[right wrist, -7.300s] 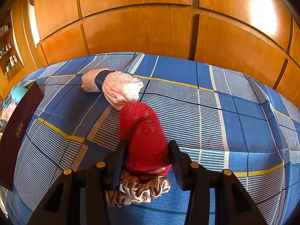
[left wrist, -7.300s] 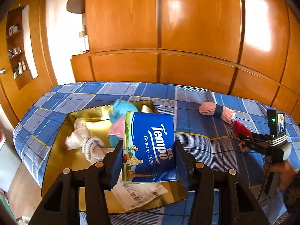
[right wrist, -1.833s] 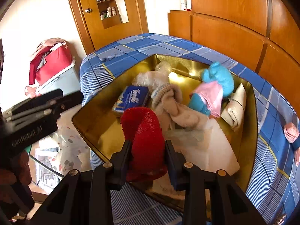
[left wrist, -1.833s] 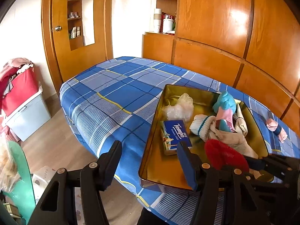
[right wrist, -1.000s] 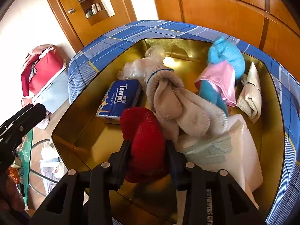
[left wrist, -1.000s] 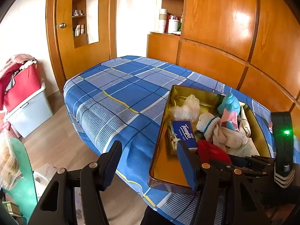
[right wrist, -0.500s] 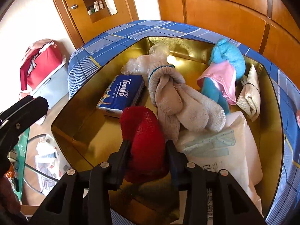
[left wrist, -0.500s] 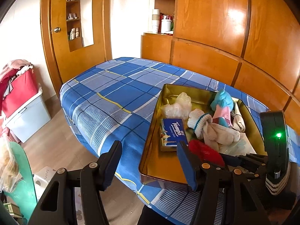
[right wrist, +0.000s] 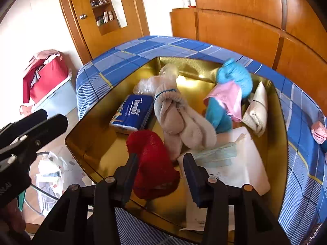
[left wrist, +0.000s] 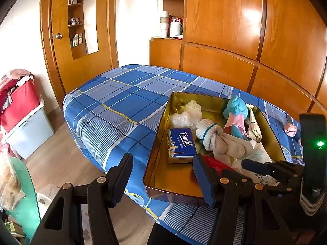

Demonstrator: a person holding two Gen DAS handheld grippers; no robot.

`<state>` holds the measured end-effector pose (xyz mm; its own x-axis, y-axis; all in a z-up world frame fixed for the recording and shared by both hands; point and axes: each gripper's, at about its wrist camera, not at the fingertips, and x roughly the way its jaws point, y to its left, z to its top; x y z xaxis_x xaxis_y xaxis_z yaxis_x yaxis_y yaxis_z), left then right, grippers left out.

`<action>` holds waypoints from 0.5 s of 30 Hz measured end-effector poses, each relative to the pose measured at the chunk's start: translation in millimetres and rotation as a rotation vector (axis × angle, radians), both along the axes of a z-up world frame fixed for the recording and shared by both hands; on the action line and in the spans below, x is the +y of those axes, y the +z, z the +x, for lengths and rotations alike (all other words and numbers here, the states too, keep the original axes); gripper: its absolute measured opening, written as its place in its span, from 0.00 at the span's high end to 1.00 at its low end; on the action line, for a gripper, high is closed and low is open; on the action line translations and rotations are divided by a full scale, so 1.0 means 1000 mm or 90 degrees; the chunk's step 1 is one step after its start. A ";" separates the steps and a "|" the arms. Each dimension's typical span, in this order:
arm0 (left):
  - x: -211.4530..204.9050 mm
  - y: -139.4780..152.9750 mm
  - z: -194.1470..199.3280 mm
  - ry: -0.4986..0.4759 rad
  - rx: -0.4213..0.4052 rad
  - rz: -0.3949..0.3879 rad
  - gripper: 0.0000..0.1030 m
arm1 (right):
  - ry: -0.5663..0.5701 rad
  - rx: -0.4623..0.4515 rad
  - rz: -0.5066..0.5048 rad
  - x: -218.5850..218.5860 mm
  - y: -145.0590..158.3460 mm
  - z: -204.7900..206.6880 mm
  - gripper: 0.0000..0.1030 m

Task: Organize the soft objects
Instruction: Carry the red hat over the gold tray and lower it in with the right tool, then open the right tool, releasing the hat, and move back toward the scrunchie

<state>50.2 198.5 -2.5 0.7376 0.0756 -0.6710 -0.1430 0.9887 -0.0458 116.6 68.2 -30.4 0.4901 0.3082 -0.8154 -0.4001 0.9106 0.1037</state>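
Two hand-held grippers are in view. The right gripper (right wrist: pixel 160 173) points down into the near end of the gold tin (right wrist: pixel 98 159), with the red fuzzy sock (right wrist: pixel 154 163) between its fingers; its jaws have just been opening, a gap shows at the right pad, and the sock rests on the tin floor — pads no longer pressing. The left gripper (left wrist: pixel 161 177) hangs off the tin's near left corner, over the bed edge and the floor, jaws roughly half apart with nothing between them.

Just ahead of the right gripper, touching the red sock's far side, lies a bundle of beige socks (right wrist: pixel 177 118). To the left of that bundle sits a blue Tempo tissue pack (right wrist: pixel 132 112), flat on the tin floor. To the right of the gripper lies a white paper bag (right wrist: pixel 235 159). Beyond the beige socks: a crumpled clear plastic bag (right wrist: pixel 161 77) at the far left corner, a blue and pink soft toy (right wrist: pixel 231 94) at the far right, and a cream folded cloth (right wrist: pixel 256 106) leaning on the right wall.

Outside the tin, further right on the blue plaid bedsheet (right wrist: pixel 126 57), lies a pink sock (right wrist: pixel 318 130) — apart from the tin.
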 end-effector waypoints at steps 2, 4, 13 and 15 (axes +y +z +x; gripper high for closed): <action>-0.001 0.001 0.000 -0.002 0.000 0.001 0.40 | -0.005 -0.005 0.000 -0.003 0.002 0.000 0.55; -0.003 0.001 -0.001 -0.003 -0.002 0.004 0.40 | -0.013 -0.009 0.002 -0.006 0.004 -0.001 0.55; -0.012 0.005 -0.001 -0.021 -0.005 0.014 0.40 | -0.047 -0.048 -0.011 -0.024 0.015 -0.011 0.55; -0.017 0.005 -0.001 -0.027 -0.005 0.018 0.40 | -0.056 -0.060 -0.011 -0.030 0.020 -0.014 0.55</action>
